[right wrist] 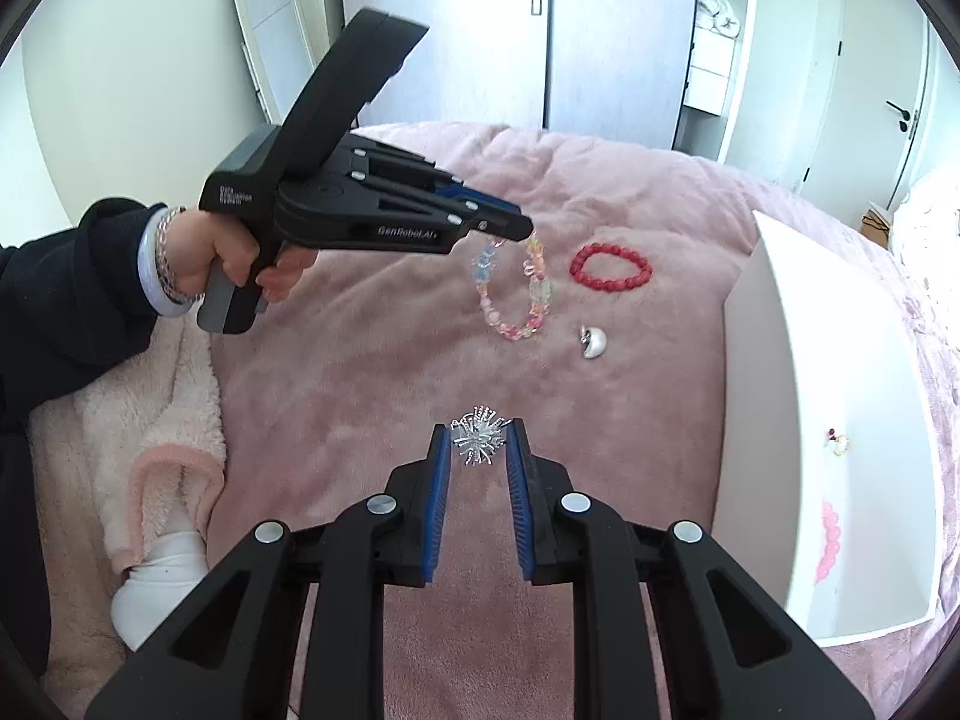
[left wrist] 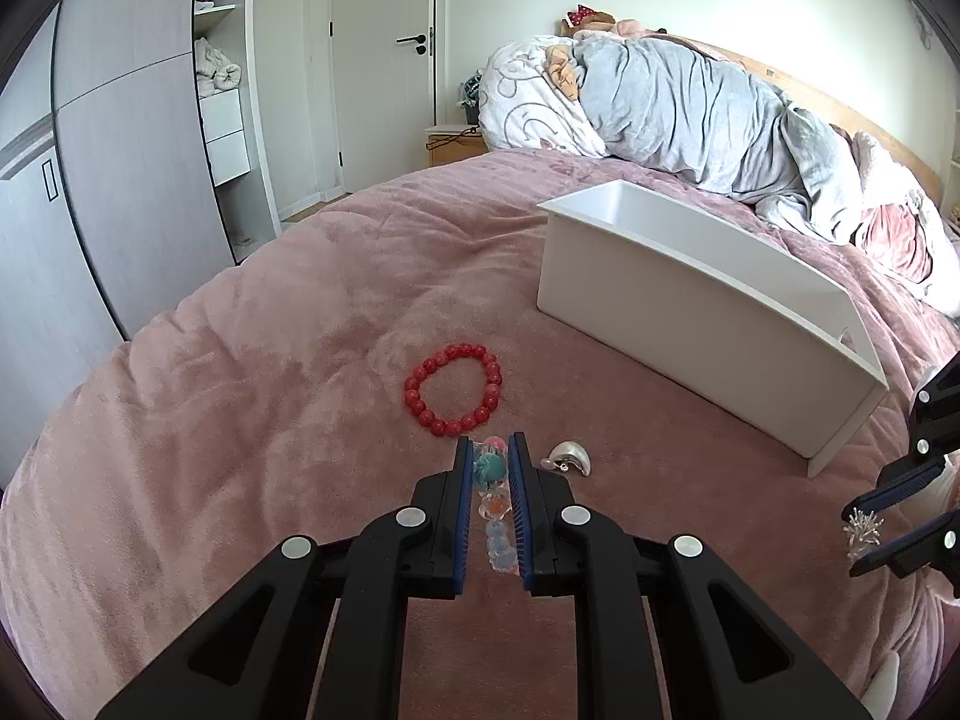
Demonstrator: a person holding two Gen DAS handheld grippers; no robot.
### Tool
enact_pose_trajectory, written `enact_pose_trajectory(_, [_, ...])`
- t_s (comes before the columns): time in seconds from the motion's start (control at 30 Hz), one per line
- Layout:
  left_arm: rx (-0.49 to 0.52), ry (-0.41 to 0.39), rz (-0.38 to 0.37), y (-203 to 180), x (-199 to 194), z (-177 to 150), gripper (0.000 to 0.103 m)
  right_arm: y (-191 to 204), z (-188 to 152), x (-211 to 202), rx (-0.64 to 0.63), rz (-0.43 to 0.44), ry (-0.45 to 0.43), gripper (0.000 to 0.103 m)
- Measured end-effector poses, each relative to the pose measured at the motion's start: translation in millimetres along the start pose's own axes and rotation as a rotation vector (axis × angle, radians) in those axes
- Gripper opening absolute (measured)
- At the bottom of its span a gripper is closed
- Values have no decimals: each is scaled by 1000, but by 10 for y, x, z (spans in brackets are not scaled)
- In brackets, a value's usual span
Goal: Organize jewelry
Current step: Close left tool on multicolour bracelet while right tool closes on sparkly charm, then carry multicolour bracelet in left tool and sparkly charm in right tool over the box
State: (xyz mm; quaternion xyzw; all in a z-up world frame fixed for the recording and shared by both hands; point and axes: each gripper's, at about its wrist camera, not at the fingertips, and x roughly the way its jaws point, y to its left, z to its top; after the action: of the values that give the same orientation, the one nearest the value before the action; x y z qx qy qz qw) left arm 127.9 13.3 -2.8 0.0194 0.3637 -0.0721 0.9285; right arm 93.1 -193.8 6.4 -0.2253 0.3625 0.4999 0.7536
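- Pink plush bedspread (right wrist: 372, 360) carries everything; the white box (right wrist: 798, 420) lies toward its right side, open top facing the right gripper's camera.
- The left gripper (left wrist: 491, 450) is clamped on a pastel bead bracelet (right wrist: 516, 294), which hangs free above the spread in the right wrist view.
- The right gripper (right wrist: 480, 441) has its jaws closed against a spiky silver brooch (right wrist: 478, 437); whether it is lifted clear of the spread I cannot tell.
- Loose on the spread, between the grippers and the box: a red bracelet (left wrist: 454, 388) and, nearer, a silver shell piece (left wrist: 567, 457).
- The box already holds a small ring (right wrist: 839, 444) and a pink bracelet (right wrist: 829, 546).
- The step in hand looks like carrying both held pieces to the box.
- To do it well: bring each over the box rim before releasing, and lower the dangling bracelet in so it does not catch the wall.
- Keep the brooch grip gentle, since its thin spikes probably bend or snag the plush.
- Set pieces apart inside to avoid tangling.
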Motion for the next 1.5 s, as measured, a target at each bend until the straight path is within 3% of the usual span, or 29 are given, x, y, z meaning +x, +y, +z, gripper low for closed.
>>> enact_pose_trajectory(0.63, [54,-88,-20,-353,-568,634,17,-280,90,-666,111,-37,-206,19])
enact_pose_trajectory(1.17, [96,-109,-46,-779,-657,1093,17,-364,31,-1028,147,-91,-331,19])
enact_pose_trajectory(1.5, [112,-123,-72,-1079,-486,1520,17,-691,-24,-1284,270,-217,-423,19])
